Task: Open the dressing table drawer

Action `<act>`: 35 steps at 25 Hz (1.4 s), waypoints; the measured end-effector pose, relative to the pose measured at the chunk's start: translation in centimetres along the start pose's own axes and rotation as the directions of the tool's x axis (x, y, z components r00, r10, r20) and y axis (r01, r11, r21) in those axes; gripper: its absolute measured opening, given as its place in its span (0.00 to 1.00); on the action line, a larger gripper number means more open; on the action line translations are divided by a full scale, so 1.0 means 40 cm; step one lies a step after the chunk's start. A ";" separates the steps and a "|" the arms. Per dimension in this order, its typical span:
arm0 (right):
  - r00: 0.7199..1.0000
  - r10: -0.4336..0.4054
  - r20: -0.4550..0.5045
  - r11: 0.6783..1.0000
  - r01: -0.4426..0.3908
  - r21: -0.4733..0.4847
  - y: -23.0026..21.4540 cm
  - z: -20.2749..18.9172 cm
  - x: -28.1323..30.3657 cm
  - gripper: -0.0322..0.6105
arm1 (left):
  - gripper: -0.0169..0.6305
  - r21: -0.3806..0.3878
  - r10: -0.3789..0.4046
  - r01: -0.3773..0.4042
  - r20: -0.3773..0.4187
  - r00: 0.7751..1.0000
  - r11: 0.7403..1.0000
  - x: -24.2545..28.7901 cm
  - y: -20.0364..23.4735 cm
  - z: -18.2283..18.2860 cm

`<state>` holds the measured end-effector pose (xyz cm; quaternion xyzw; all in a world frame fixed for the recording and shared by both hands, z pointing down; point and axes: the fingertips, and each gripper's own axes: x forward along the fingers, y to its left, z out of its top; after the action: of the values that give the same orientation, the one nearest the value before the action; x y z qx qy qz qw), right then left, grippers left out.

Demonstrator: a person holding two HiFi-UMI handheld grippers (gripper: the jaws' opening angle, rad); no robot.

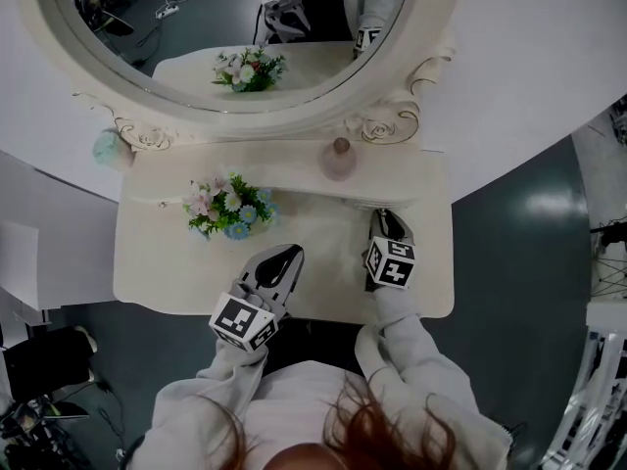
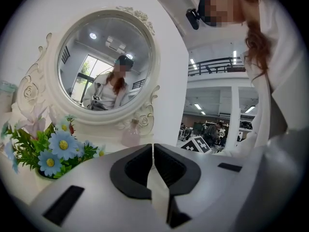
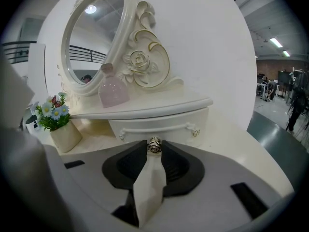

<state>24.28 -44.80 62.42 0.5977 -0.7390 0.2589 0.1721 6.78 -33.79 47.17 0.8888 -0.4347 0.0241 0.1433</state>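
Observation:
The cream dressing table (image 1: 167, 267) has a small drawer (image 3: 159, 128) under its raised shelf on the right side. The drawer's front carries a metal rose-shaped knob (image 3: 154, 144). My right gripper (image 3: 154, 149) is shut on that knob, which sits pinched between the jaw tips. From the head view the right gripper (image 1: 389, 217) reaches in under the shelf edge, hiding the drawer front. My left gripper (image 1: 287, 255) hovers over the table top to the left, shut with nothing between its jaws (image 2: 152, 147).
An oval mirror (image 1: 225, 27) stands at the back of the table. A pot of flowers (image 1: 227, 207) sits left of centre and a pink bottle (image 1: 340, 158) stands on the shelf above the drawer. Dark floor (image 1: 529, 223) lies beside the table on the right.

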 end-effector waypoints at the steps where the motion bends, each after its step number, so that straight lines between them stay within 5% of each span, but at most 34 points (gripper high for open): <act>1: 1.000 -0.001 -0.001 1.000 0.001 0.001 0.002 -0.004 -0.005 0.22 | 0.06 0.000 -0.006 0.006 0.001 1.000 1.000 -0.001 -0.002 0.001; 35: 1.000 -0.001 -0.023 1.000 0.001 0.008 0.010 -0.078 -0.103 0.22 | 0.06 0.008 -0.154 0.154 -0.004 0.988 0.988 0.003 -0.056 -0.003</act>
<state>24.67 -39.63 62.55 0.5957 -0.7357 0.2685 0.1782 8.61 -32.56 46.76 0.9202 -0.3645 0.0163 0.1420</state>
